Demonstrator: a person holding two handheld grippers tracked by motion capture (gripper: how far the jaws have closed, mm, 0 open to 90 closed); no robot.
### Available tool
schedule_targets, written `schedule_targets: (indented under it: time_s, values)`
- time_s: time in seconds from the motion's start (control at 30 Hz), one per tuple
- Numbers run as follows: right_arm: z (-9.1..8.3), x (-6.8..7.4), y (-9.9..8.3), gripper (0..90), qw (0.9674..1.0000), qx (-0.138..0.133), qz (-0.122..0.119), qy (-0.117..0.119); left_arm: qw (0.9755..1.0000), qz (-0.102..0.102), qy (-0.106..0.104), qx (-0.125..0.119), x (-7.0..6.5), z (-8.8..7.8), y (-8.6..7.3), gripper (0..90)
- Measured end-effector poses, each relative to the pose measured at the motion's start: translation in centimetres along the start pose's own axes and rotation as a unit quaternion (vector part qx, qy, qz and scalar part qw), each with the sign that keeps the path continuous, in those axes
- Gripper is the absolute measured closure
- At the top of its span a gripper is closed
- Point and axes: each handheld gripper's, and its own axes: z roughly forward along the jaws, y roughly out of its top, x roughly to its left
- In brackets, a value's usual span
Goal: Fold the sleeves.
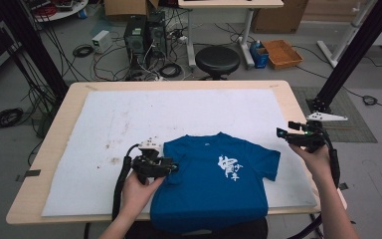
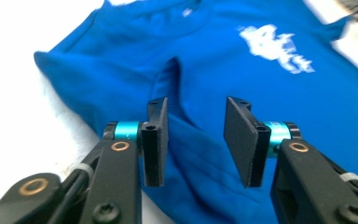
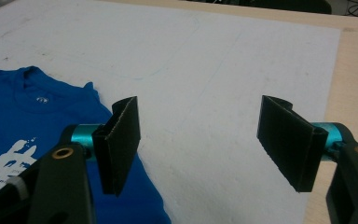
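Note:
A blue T-shirt (image 1: 219, 179) with a white print on its chest lies face up on the white mat (image 1: 179, 109), and its hem hangs over the near table edge. My left gripper (image 1: 171, 167) sits at the shirt's left sleeve and points right. In the left gripper view its jaws (image 2: 196, 140) stand apart over a folded-in sleeve of the shirt (image 2: 261, 93), with the pads clear of the cloth. My right gripper (image 1: 283, 133) hovers just off the shirt's right sleeve near the mat's right edge. In the right gripper view it (image 3: 200, 140) is wide open over bare mat, with the shirt (image 3: 28, 116) at the left.
The mat covers most of the wooden table (image 1: 69, 99) and has dark stains (image 1: 114, 159) at the left. Black frame posts (image 1: 353, 55) rise beside the table on both sides. A round stool (image 1: 217, 59) and cables sit on the floor beyond the far edge.

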Motion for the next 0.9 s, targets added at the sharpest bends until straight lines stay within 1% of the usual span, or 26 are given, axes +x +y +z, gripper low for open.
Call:
schedule_targets:
  time_s: [0.03,0.07,0.1,0.13,0.17,0.2,0.23,0.27,0.3,0.33,0.37,0.43,0.5,0.53,0.57,0.6,0.63,0.67,0.7,0.73,0.77,0.8,0.87,0.9]
  values:
    - [0.0,0.0,0.0,30.0,1.0,0.001,0.003,0.0,0.9999,-0.003,-0.007,0.007,0.1,0.3,0.0,58.5]
    - [0.0,0.0,0.0,30.0,1.0,0.0,0.003,0.0,0.9996,-0.005,-0.025,0.008,0.0,0.6,0.0,58.5]
    - [0.0,0.0,0.0,30.0,1.0,0.0,0.002,0.0,0.9988,0.0,-0.049,0.011,-0.1,0.7,0.0,58.9]
    - [0.0,0.0,0.0,30.0,1.0,0.0,0.002,0.0,0.9966,0.006,-0.081,0.015,-0.3,0.9,0.0,59.2]
    - [0.0,0.0,0.0,30.0,1.0,0.0,0.002,0.0,0.9931,0.02,-0.114,0.023,-0.7,1.2,0.0,59.8]
    - [0.0,-0.1,0.0,30.0,1.0,0.0,0.002,0.0,0.9902,0.038,-0.131,0.032,-1.2,1.3,0.0,61.1]
    - [0.1,0.0,-0.1,30.0,1.0,0.001,0.003,0.001,0.9883,0.054,-0.137,0.039,-1.7,1.4,-0.1,61.6]
    - [0.1,0.0,-0.1,30.0,1.0,0.003,0.003,0.0,0.9853,0.07,-0.15,0.045,-2.1,1.6,-0.1,62.1]
    - [0.1,0.0,-0.1,30.0,1.0,0.003,0.003,0.0,0.9828,0.08,-0.16,0.047,-2.5,1.6,-0.1,62.1]
    - [0.1,0.0,-0.1,30.0,1.0,0.004,0.002,0.0,0.9821,0.086,-0.161,0.045,-2.7,1.6,-0.2,62.0]
    - [0.1,0.0,-0.1,30.0,1.0,0.004,0.001,0.0,0.9827,0.086,-0.159,0.039,-2.7,1.5,-0.1,61.6]
    - [0.0,0.0,0.0,30.0,1.0,0.002,0.003,0.002,0.9839,0.083,-0.157,0.021,-2.4,1.0,0.0,60.2]
    - [-0.1,-0.1,0.0,30.0,1.0,0.0,0.003,-0.001,0.988,0.074,-0.135,-0.002,-1.9,0.4,0.2,59.8]
    - [-0.1,-0.1,0.0,30.0,1.0,-0.001,0.003,-0.001,0.9905,0.063,-0.122,-0.012,-1.5,0.2,0.3,59.1]
    - [-0.1,-0.1,0.0,30.0,1.0,-0.001,0.004,-0.001,0.9936,0.05,-0.099,-0.021,-1.1,0.0,0.4,59.1]
    - [-0.2,-0.1,0.0,30.0,1.0,-0.001,0.004,-0.002,0.9963,0.036,-0.074,-0.026,-0.6,-0.2,0.5,57.2]
    - [-0.1,-0.2,-0.1,30.8,1.0,0.0,0.004,-0.002,0.998,0.025,-0.049,-0.031,-0.1,-0.3,0.6,54.8]
    - [-0.1,-0.2,-0.1,32.7,1.0,0.001,0.004,-0.002,0.999,0.017,-0.025,-0.034,0.5,-0.5,0.7,55.0]
    - [-0.1,-0.2,-0.1,33.7,1.0,0.003,0.003,-0.003,0.9992,0.006,-0.003,-0.04,1.0,-0.6,0.8,55.2]
    - [0.0,-0.2,-0.2,33.8,1.0,0.006,0.003,-0.005,0.999,-0.003,0.014,-0.043,1.6,-0.6,0.9,55.3]
    - [0.0,-0.2,-0.2,34.1,1.0,0.006,0.005,-0.006,0.9983,-0.017,0.035,-0.043,2.2,-0.5,1.1,55.6]
    - [0.0,-0.2,-0.2,34.6,0.9999,0.007,0.006,-0.006,0.9976,-0.021,0.051,-0.042,2.6,-0.5,1.3,55.7]
    - [0.1,-0.3,-0.3,35.3,0.9999,0.007,0.005,-0.007,0.9963,-0.018,0.07,-0.047,3.2,-0.3,1.7,56.2]
    - [0.1,-0.3,-0.3,35.6,0.9999,0.008,0.006,-0.007,0.9957,-0.017,0.079,-0.045,3.2,-0.1,1.9,56.4]
